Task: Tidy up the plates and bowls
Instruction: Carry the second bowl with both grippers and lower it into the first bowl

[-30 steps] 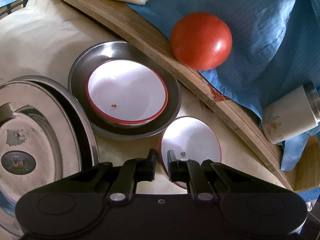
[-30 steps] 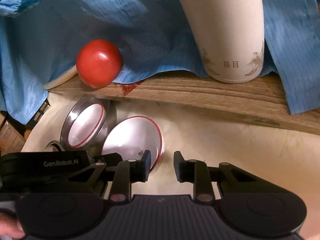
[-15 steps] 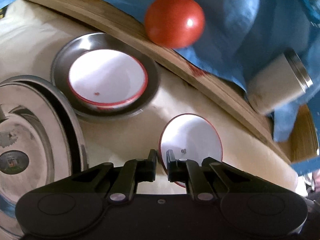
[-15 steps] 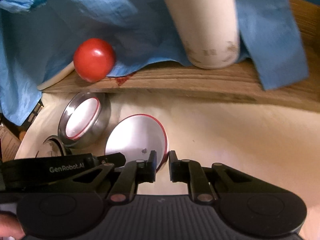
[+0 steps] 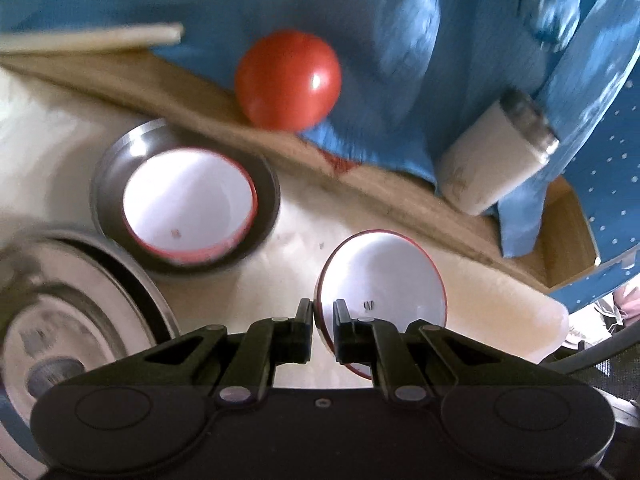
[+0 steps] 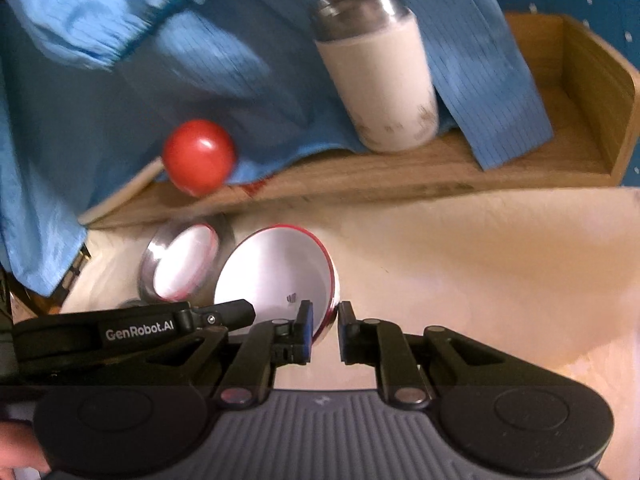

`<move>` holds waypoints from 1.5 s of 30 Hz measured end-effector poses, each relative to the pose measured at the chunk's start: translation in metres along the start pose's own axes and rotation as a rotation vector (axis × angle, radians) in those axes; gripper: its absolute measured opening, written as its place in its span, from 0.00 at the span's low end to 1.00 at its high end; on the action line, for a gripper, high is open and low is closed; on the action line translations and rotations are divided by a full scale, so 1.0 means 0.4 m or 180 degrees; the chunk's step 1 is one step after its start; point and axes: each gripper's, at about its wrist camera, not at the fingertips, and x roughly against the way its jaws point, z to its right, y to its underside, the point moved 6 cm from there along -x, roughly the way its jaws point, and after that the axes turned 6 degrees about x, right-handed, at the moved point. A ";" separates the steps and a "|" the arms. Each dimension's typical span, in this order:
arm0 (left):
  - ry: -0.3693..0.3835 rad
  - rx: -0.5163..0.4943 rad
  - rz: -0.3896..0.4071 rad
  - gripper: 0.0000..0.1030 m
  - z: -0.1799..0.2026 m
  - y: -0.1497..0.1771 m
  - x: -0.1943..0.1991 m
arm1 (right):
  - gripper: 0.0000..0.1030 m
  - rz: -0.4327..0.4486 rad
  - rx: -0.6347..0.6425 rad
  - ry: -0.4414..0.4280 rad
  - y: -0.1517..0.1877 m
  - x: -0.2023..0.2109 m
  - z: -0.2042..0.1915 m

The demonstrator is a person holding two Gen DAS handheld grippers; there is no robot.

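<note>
red-rimmed bowl (image 5: 384, 276) now lifted, tilted

A home dining or kitchen spot: ahead of the tongs lie steel plates (image 5: 80, 320), red-rimmed bowls (image 5: 188, 200), a tomato (image 5: 288, 84) and an insulated cup (image 6: 380, 84) on a wooden tray (image 6: 400, 184), with blue cloth (image 5: 400, 40) behind.

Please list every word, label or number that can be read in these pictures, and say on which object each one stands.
"GenRobot.AI": white letters on the left hand-held gripper, seen in the right wrist view.
Small dark mark inside the red-rimmed bowl: too small to read.
Motifs on the white tumbler: blurred.
Labels on the steel plate: blurred.
</note>
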 end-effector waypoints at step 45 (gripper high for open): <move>-0.0283 0.0054 -0.0068 0.10 -0.242 -0.182 0.031 | 0.14 -0.0190 0.0296 0.0012 -0.089 -0.191 -0.282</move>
